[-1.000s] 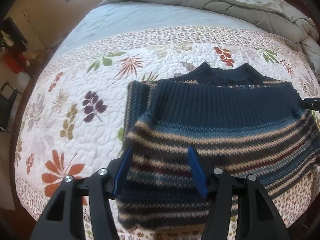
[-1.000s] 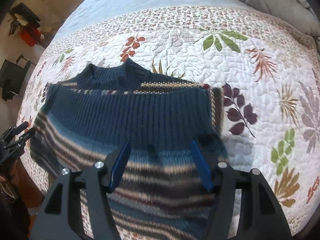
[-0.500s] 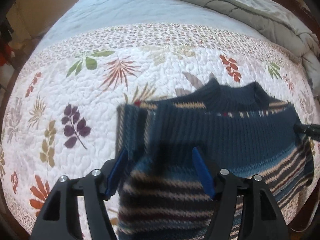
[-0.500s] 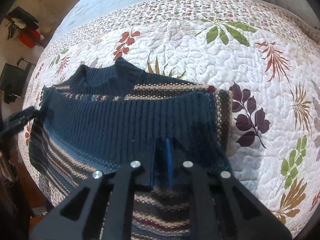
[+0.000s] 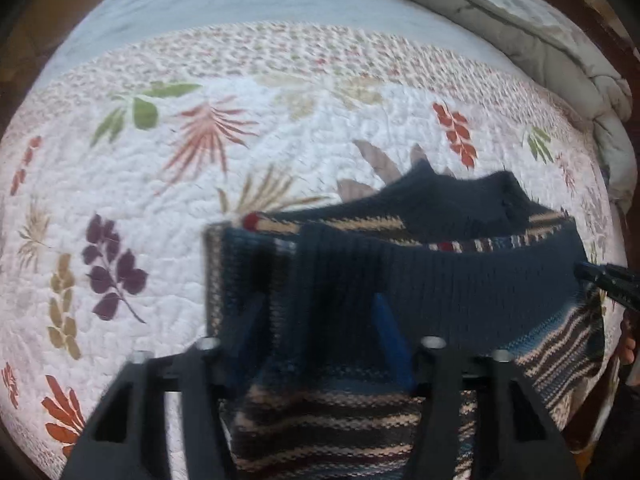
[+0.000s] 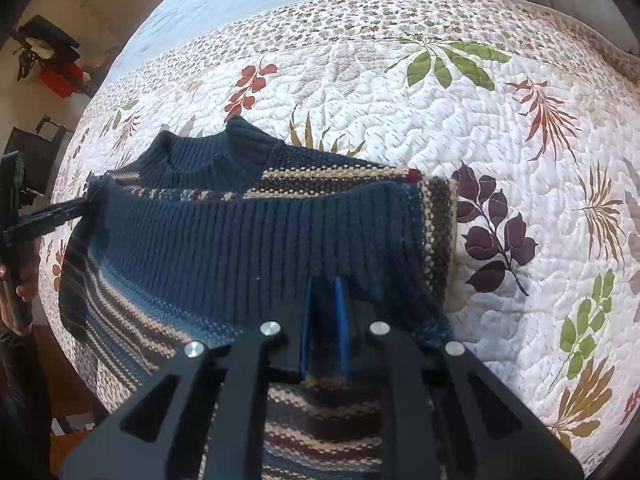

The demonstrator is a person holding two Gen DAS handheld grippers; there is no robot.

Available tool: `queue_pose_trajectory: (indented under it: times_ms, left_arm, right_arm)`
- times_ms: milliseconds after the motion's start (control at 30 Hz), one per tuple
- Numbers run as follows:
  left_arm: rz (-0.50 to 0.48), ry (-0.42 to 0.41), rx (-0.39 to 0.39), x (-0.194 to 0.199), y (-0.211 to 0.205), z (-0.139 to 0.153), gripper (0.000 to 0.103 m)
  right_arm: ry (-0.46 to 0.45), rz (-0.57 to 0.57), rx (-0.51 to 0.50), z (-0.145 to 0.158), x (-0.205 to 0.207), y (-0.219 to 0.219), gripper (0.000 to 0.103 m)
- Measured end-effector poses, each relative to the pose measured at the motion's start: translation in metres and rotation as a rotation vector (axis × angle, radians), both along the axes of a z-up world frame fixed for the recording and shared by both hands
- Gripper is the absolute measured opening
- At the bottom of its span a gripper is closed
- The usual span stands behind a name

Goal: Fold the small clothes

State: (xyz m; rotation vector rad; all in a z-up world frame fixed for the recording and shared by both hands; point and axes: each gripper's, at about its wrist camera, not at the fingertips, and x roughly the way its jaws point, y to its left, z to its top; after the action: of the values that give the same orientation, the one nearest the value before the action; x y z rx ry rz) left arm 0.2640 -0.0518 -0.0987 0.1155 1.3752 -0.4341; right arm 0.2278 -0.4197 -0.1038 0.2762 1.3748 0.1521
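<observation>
Sweater [image 6: 248,232] lies on the bed's quilt [image 6: 440,100], its ribbed hem pinched in the right claw [image 6: 324,320]. Left claw [image 5: 320,328] straddles the hem's other corner, closing; it should bite fully before both lift together.

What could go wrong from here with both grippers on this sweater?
1. The right gripper pinches only a small bunch of the sweater; the loose knit could stretch or slip out when lifted.
2. The left gripper is closing over the sweater's folded corner with the view blurred; it may catch too few layers or snag the quilt beneath.
3. The near part lies at the bed's edge, so a dropped fold could slide off.
</observation>
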Motion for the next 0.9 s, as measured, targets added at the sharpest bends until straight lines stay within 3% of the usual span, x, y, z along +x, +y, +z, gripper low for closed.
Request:
queue_pose_trajectory:
  times_ms: [67,133,167,233,367,533,600,633,700,767,800,833,900]
  left_arm:
    - [0.004,0.021,0.017,0.001,-0.002,-0.007,0.02]
    - [0.014,0.016,0.044,0.001,-0.002,-0.011,0.012]
    - [0.019,0.017,0.04,0.001,0.0,-0.011,0.011]
    - [0.029,0.021,0.022,0.001,0.003,-0.01,0.008]
    - [0.041,0.019,-0.001,-0.001,0.005,-0.006,0.007]
    - [-0.009,0.016,-0.026,-0.004,-0.006,-0.002,0.011]
    - [-0.028,0.016,-0.02,-0.004,-0.011,-0.003,0.023]
    - [-0.037,0.014,-0.017,-0.004,-0.013,-0.004,0.031]
    - [-0.045,0.005,-0.003,-0.003,-0.017,-0.006,0.033]
    - [-0.046,0.015,-0.002,-0.003,-0.019,-0.009,0.032]
    - [-0.039,0.015,0.0,-0.003,-0.018,-0.009,0.027]
    - [-0.034,0.012,0.005,-0.003,-0.018,-0.009,0.015]
    - [-0.024,0.012,-0.003,-0.003,-0.015,-0.008,0.009]
  right_arm:
    - [-0.001,-0.001,0.001,0.0,0.001,0.0,0.013]
    - [-0.006,0.002,0.002,0.002,0.0,0.0,0.016]
    - [-0.009,-0.002,0.003,0.004,-0.001,-0.001,0.023]
    - [-0.025,-0.014,0.003,0.01,-0.002,-0.006,0.026]
    - [-0.061,-0.046,0.019,0.024,-0.002,-0.022,0.026]
    - [-0.041,-0.026,0.002,0.02,0.009,-0.02,0.026]
    - [-0.031,-0.022,0.006,0.015,0.015,-0.018,0.027]
    - [-0.03,-0.023,0.005,0.013,0.018,-0.018,0.035]
    - [-0.02,-0.027,0.003,0.007,0.023,-0.017,0.037]
    - [-0.006,-0.018,0.013,0.0,0.027,-0.016,0.023]
    - [0.002,-0.009,0.033,-0.002,0.027,-0.015,0.005]
    - [0.015,-0.002,0.062,-0.004,0.027,-0.014,0.0]
    - [0.014,0.005,0.081,-0.004,0.025,-0.012,0.0]
